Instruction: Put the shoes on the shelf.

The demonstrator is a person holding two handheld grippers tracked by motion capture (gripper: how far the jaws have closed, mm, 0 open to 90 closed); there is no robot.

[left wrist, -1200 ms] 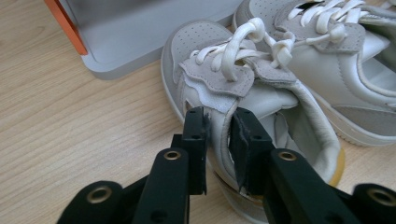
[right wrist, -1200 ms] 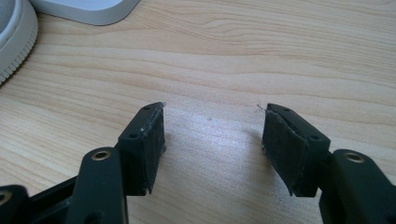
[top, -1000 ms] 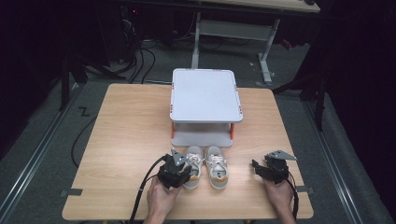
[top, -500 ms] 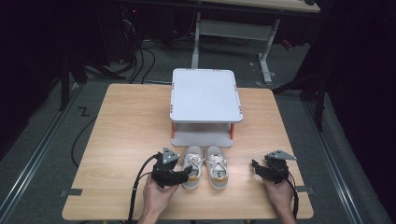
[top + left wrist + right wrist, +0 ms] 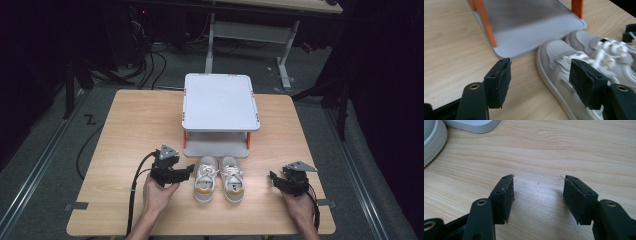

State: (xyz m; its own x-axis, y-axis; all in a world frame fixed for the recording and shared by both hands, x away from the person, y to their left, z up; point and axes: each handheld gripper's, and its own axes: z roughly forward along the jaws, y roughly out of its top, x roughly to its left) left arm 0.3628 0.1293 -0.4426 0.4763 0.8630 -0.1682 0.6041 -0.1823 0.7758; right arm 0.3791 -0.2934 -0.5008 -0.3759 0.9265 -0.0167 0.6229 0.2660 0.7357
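- Left gripper (image 5: 186, 171): jaws spread wide, holding nothing. In the left gripper view one pad (image 5: 499, 82) sits over bare wood and the other pad (image 5: 584, 83) lies in front of the near shoe's laces; I cannot tell whether that pad touches the shoe.
- Change noted: against the high views from a second and half a second ago, the left gripper has drawn back toward the person's left and now stands just beside the left shoe (image 5: 206, 178), no longer over it. The shoe appears not to have shifted.
- Right gripper (image 5: 274, 180): jaws likewise open and empty, resting low over the table (image 5: 135, 125) to the right of the right shoe (image 5: 232, 177), near it but apart. No movement since the earlier views.
- Task items: the pair of white shoes stands side by side at the front middle of the table, toes toward the two-tier grey rack (image 5: 220, 102), just short of its lower shelf (image 5: 216, 148).
- Judgement: the left gripper seems to be repositioning for a side grasp of the left shoe; neither shoe has been lifted, and the rack's shelves are bare, so the placing work appears to lie wholly ahead.
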